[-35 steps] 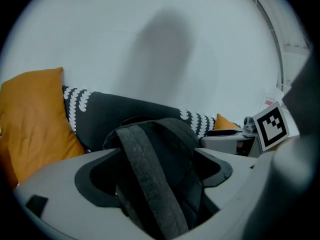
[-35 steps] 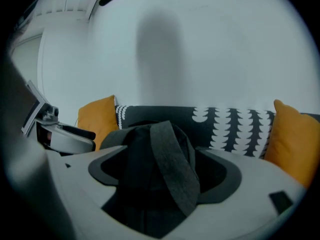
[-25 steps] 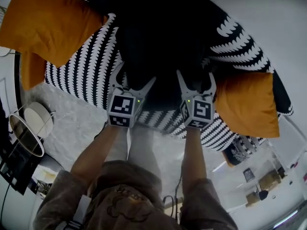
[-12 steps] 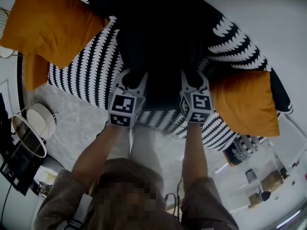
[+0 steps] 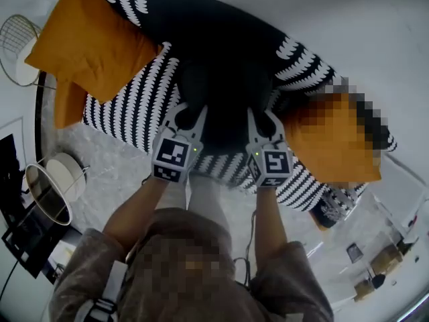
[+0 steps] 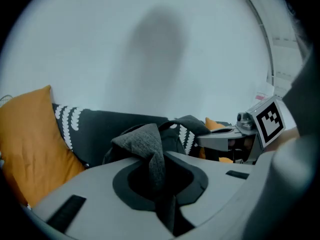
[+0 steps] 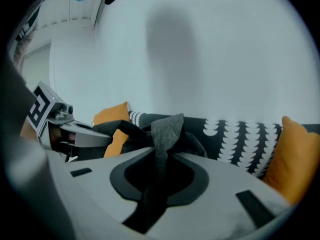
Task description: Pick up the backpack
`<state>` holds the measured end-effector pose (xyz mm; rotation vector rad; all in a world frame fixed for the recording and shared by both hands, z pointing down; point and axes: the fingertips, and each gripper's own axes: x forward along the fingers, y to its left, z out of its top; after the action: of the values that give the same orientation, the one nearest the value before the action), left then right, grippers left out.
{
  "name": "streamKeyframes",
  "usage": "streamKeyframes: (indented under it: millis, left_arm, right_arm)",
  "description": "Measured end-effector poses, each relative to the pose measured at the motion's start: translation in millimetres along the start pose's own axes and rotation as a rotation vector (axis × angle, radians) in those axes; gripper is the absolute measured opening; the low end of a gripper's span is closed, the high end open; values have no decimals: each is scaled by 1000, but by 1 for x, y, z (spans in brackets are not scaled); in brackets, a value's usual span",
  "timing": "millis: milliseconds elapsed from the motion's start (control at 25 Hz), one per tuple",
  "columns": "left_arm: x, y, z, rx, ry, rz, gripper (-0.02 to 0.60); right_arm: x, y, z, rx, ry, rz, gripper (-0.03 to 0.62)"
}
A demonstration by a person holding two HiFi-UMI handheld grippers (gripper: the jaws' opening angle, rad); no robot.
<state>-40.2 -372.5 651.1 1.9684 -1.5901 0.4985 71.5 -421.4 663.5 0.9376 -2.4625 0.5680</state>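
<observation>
While both claws bite into it, the backpack [image 5: 224,89] shows in the head view as a dark mass straight ahead of their tips, spanning the gap from one to the other. The left claw [image 5: 190,115] and the right claw [image 5: 262,118] stand side by side, each with its marker cube toward the person, whose brown sleeves [image 5: 100,267] reach up to them. Beyond and beneath the claws spreads a black-and-white patterned cover [image 5: 131,102]. An orange cushion [image 5: 87,42] lies well out to the left of the left claw. Whether the pack touches the cover, this view does not show.

From the left gripper view, the left claw [image 6: 159,173] has just been closing, and its jaws now pinch a fold of the backpack's grey fabric [image 6: 146,143], which rises in a peak just past the tips. The rest of the pack sits right behind that fold. To the claw's right, level with it, the right claw is seen, also on the pack. The orange cushion stands to its left, a pale wall [image 6: 150,44] beyond.

From the right gripper view, the right claw [image 7: 161,176] has likewise just been closing and clamps a grey fold of the backpack between its jaws. The left claw lies off to its left, the patterned cover behind, and a second orange cushion [image 7: 296,154] to its right.
</observation>
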Motion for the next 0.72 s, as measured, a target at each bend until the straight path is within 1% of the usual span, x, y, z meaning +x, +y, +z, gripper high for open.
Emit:
streamKeyframes:
  millis: [200,360,520,640,720]
  left_arm:
    - [-42,-19,56,7,-84,-14,28]
    - [-77,-45,86,27,-129,-41,26]
    - [-123,-84,97,43,-143,-107,26]
    - [-158,-120,97,86,-155,-150,26]
    - [-180,-139,95,113,-168,-162,26]
  right_arm:
    - [-51,23,52,-50,-101,30,54]
    - [-105,35,87,-38,-159,22,54]
    - [-161,51,111,-25,-224,9,54]
    - [-204,65,113,-18,-246,7,52]
    - [-231,76,115,-8,-279,15,52]
